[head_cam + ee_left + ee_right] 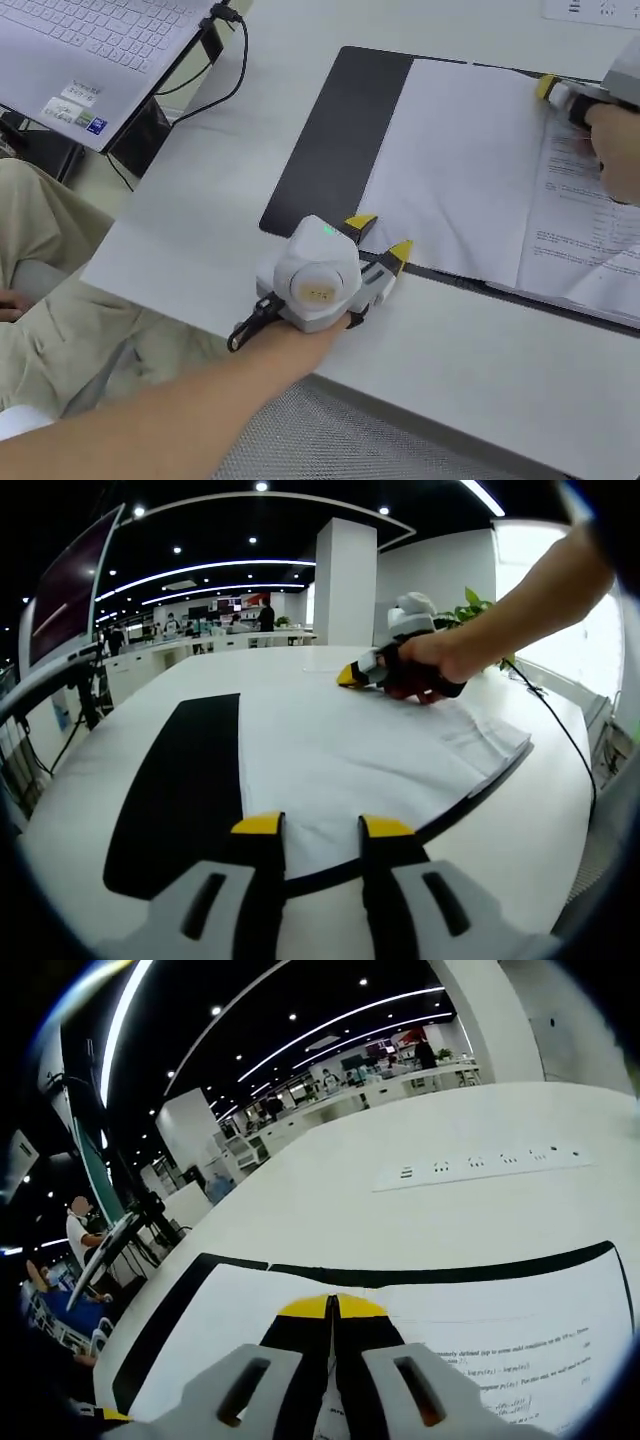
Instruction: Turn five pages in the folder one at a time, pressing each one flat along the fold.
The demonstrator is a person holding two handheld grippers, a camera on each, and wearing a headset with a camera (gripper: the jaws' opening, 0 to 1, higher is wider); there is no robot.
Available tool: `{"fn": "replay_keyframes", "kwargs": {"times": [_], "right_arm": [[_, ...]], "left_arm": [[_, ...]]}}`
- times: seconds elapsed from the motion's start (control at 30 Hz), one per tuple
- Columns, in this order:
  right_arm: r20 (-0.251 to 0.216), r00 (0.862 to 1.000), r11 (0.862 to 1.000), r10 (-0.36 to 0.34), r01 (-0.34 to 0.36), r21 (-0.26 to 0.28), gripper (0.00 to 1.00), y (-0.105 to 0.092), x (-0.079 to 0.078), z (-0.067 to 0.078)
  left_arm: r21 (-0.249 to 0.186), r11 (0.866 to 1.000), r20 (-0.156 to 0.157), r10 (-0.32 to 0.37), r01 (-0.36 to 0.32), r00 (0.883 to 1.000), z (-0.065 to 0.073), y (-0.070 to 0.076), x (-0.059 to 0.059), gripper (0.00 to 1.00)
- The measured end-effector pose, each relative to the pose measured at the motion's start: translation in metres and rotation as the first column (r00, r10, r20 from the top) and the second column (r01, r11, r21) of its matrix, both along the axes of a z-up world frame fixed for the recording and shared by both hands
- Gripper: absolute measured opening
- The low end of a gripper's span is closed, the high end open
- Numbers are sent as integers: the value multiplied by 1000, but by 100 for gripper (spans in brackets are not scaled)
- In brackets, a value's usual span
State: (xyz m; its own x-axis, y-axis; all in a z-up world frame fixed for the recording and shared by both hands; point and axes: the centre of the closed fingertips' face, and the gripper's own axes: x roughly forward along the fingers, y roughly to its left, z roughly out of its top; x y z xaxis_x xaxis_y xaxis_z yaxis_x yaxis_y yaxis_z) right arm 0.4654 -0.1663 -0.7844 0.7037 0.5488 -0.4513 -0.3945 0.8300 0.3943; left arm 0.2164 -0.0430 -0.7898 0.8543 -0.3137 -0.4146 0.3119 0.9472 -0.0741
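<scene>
1. Nearest the person, the left gripper (380,237) sits at the near edge of the open folder (330,150). Its jaws are apart with nothing between them, and the tips are just at the edge of the blank turned page (450,170).
2. The folder lies open and flat on the white table (200,230). The black cover is on the left with the blank page over part of it, and a printed page (590,230) is on the right.
3. The fold (530,190) runs between the two pages, its long axis going from the near edge away to the far edge. It lies to the right of the left gripper, well apart from it.
4. At the far end of the fold is the right gripper (331,1307). Its jaws are closed tip to tip with nothing seen between them, and the tips are down on the paper at or just beside the crease.
5. The right gripper is the nearer one to the fold. A pressing stroke would probably be drawn along the fold toward the person, while the left gripper is placed to steady the turned page.
6. Past the folder a power strip (480,1163) lies on the table, and a laptop (90,50) stands at the far left.
</scene>
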Motion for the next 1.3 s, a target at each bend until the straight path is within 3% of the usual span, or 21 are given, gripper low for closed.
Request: {"fn": "replay_keyframes", "kwargs": {"times": [0.33, 0.57, 0.63, 0.73, 0.83, 0.97, 1.3], "right_arm": [[-29, 999, 999, 33, -32, 33, 0, 0, -45, 1], [-30, 999, 997, 39, -37, 69, 0, 1, -89, 12], [-41, 998, 995, 52, -48, 83, 0, 0, -82, 10], [-36, 996, 993, 84, -80, 90, 0, 4, -113, 17], [-40, 994, 991, 101, -97, 96, 0, 4, -127, 19], [-56, 986, 985, 159, -155, 79, 0, 10, -163, 18], [-75, 984, 982, 164, -155, 112, 0, 7, -204, 15]], "left_arm": [[-2, 1000, -1, 2, -2, 1000, -1, 1, 1, 28], [-2, 1000, -3, 1, -1, 1000, 2, 1, -1, 28], [0, 1000, -4, 0, 0, 1000, 2, 0, -1, 28], [-1, 1000, -4, 1, -1, 1000, 2, 0, -1, 28], [-1, 1000, -6, 1, -1, 1000, 2, 0, -1, 28], [0, 1000, -7, 1, -1, 1000, 2, 0, -1, 28], [3, 1000, -8, -1, 1, 1000, 3, -1, -1, 28]]}}
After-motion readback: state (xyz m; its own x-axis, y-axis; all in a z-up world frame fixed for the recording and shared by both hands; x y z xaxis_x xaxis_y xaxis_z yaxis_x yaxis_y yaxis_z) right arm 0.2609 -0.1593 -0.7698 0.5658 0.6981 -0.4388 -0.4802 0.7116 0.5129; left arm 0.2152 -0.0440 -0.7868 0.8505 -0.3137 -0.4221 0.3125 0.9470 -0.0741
